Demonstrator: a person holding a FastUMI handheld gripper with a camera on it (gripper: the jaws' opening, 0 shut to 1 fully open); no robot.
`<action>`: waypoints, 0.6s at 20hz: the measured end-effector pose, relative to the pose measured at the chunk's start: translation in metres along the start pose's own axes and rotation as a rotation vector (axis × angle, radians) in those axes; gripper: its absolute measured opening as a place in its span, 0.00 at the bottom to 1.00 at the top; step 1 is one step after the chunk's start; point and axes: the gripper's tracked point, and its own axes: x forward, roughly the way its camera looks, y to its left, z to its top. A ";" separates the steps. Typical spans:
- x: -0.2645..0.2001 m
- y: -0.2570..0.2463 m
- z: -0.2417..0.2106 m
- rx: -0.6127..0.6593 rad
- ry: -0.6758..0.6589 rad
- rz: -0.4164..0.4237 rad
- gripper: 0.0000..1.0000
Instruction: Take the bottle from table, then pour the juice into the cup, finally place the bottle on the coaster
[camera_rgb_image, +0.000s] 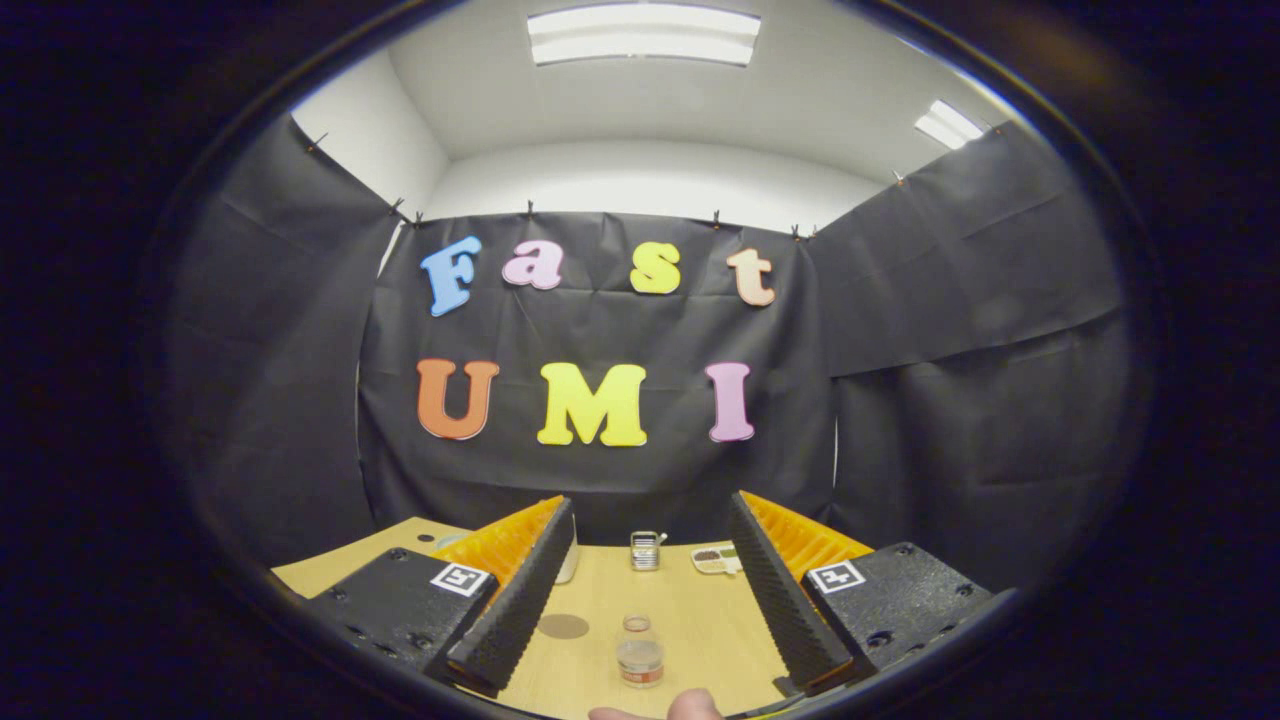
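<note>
A small clear bottle (640, 651) with a little juice at its bottom stands upright on the wooden table (700, 620), between my fingers and a little ahead of them. My gripper (645, 600) is open wide, with nothing between the fingers. A round brown coaster (564, 626) lies flat to the left of the bottle, close to the left finger. A pale cup (568, 560) shows partly behind the left finger's far end, mostly hidden.
A small metal-and-clear container (647, 550) stands at the table's far edge, beyond the bottle. A flat pale dish (716, 559) with dark contents lies to its right. A fingertip (690, 706) shows just below the bottle. Black cloth walls close the booth.
</note>
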 end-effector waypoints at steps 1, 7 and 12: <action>0.000 0.001 -0.001 0.005 -0.001 0.005 1.00; 0.000 0.002 -0.013 -0.008 -0.005 0.019 1.00; 0.000 0.009 -0.046 -0.016 -0.015 0.059 1.00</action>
